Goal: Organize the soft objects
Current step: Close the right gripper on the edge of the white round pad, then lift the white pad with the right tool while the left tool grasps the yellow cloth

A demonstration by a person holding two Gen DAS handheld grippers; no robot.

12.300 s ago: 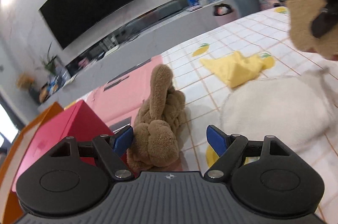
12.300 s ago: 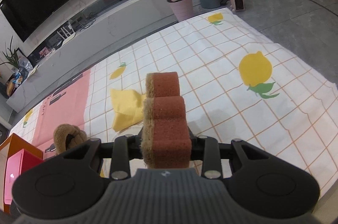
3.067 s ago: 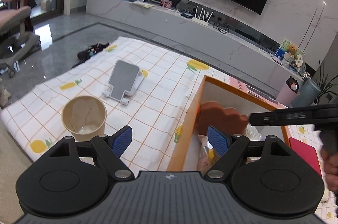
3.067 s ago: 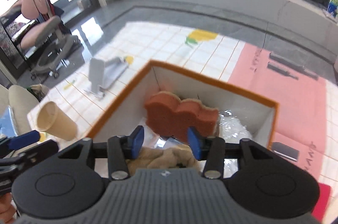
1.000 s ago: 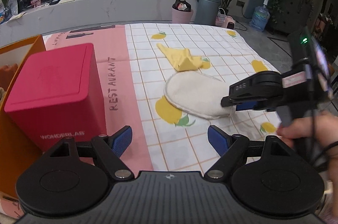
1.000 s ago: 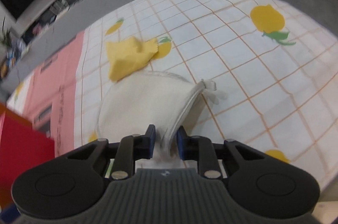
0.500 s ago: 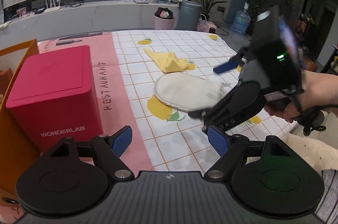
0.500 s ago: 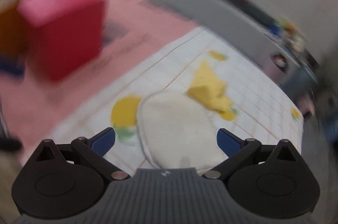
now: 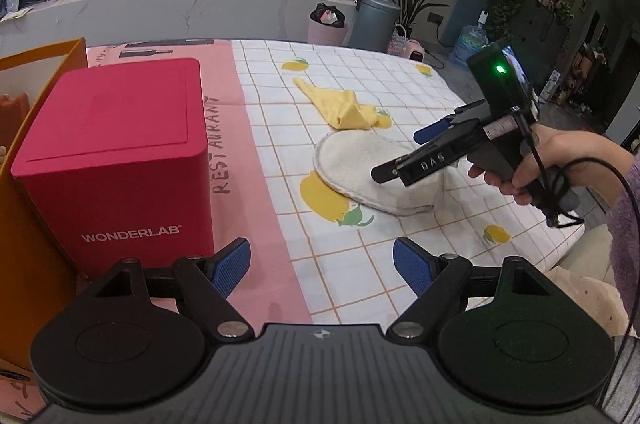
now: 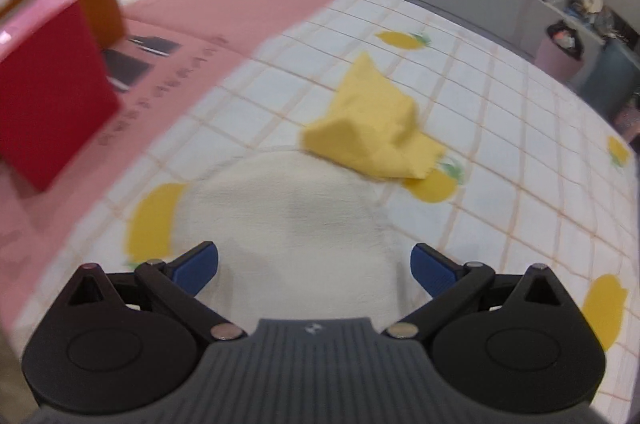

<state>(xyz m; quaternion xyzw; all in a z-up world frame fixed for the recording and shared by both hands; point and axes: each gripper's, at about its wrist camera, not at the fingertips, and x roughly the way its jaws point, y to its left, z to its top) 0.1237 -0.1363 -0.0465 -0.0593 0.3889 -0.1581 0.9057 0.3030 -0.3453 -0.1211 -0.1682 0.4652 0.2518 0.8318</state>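
Two boxes stand at the far left of the table: an orange box (image 9: 24,160) at the edge, with a rust-coloured sponge (image 9: 14,116) showing inside it, and a red box (image 9: 116,152) marked WONDERLAB just beside it on the pink strip of the tablecloth (image 9: 280,256). Low in the left wrist view, the left gripper (image 9: 322,266) hangs over the cloth with its blue pads spread wide and nothing between them. Right of the red box, on the lemon-print checks, lies a white oval mitt (image 9: 360,168), flat on the cloth. A crumpled yellow cloth (image 9: 344,106) lies just beyond the mitt, at its far edge; whether the two touch is hard to tell. Farther right, the right gripper (image 9: 404,152) reaches in over the near end of the mitt, held by the person's right hand (image 9: 532,168). In the right wrist view its blue pads (image 10: 196,266) stand wide apart, empty, with the mitt (image 10: 288,224) spread beneath and between them and the yellow cloth (image 10: 372,120) ahead.
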